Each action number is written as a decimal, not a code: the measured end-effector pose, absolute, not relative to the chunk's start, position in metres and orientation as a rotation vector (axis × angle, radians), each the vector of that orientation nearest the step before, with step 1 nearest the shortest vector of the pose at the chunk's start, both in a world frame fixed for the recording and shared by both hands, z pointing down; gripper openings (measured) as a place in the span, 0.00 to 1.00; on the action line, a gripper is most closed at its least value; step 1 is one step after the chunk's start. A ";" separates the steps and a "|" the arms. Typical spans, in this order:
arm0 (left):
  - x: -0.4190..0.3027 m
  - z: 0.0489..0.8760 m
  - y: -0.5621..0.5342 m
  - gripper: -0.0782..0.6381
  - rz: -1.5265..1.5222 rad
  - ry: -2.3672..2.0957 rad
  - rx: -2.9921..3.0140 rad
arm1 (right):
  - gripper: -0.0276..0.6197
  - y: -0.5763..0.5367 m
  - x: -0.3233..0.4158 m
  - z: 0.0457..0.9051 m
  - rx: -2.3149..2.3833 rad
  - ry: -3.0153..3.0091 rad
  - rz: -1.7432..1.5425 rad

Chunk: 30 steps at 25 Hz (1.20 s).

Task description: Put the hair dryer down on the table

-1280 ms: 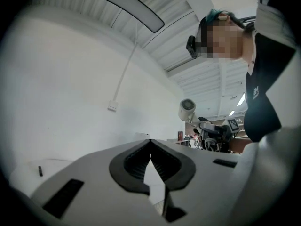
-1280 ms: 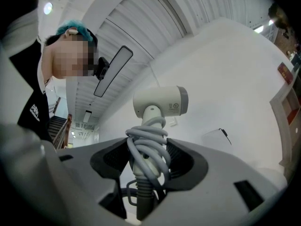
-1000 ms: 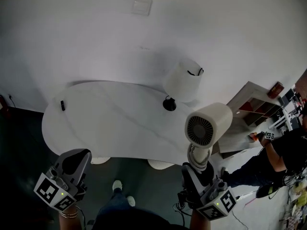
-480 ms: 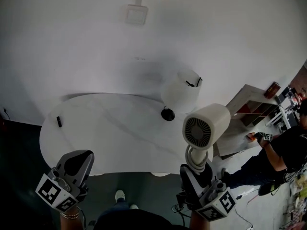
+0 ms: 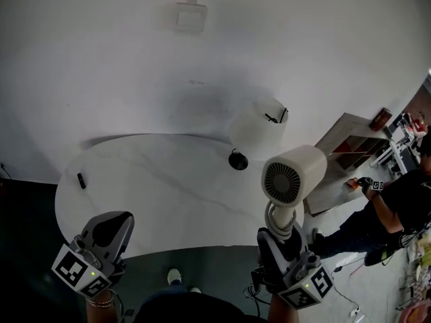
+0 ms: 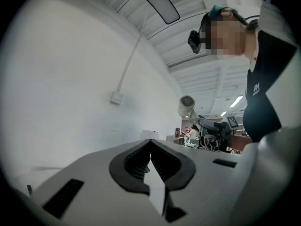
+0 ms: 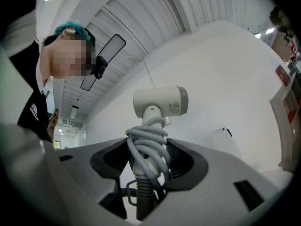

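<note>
A cream hair dryer [image 5: 291, 175] stands upright in my right gripper [image 5: 277, 236], which is shut on its cord-wrapped handle [image 7: 148, 149]. In the head view its round rear grille faces the camera, and it hangs near the right end of the white oval table [image 5: 155, 194]. In the right gripper view the dryer head [image 7: 160, 101] rises above the jaws against the white wall. My left gripper [image 5: 108, 231] sits at the lower left, over the table's near edge. Its jaws [image 6: 151, 161] meet at the tips with nothing between them.
A white table lamp [image 5: 258, 123] with a black base [image 5: 237, 160] stands at the table's far right. A small dark object [image 5: 81, 180] lies near the left end. A person in black [image 5: 397, 207] is by a wooden shelf [image 5: 350, 150] at the right.
Both grippers and the dryer have drifted slightly toward the table, whose near edge now sits lower in the head view. The grip on the dryer is unchanged.
</note>
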<state>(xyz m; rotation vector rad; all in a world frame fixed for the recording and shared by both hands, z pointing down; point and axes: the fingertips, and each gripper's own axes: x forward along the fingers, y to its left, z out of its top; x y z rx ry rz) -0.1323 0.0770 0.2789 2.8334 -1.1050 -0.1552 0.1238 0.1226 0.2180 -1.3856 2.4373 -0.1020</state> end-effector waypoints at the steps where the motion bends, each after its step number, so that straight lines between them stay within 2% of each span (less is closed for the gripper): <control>1: -0.134 0.280 0.072 0.13 -0.145 -1.097 2.832 | 0.43 0.121 0.124 0.220 -1.398 2.444 -0.092; 14: -0.118 0.295 0.021 0.13 -0.149 -0.974 2.828 | 0.43 0.089 0.117 0.235 -1.471 2.466 -0.124; 30: -0.087 0.283 -0.034 0.13 -0.154 -1.169 2.794 | 0.43 0.014 0.115 0.239 -1.159 2.607 -0.202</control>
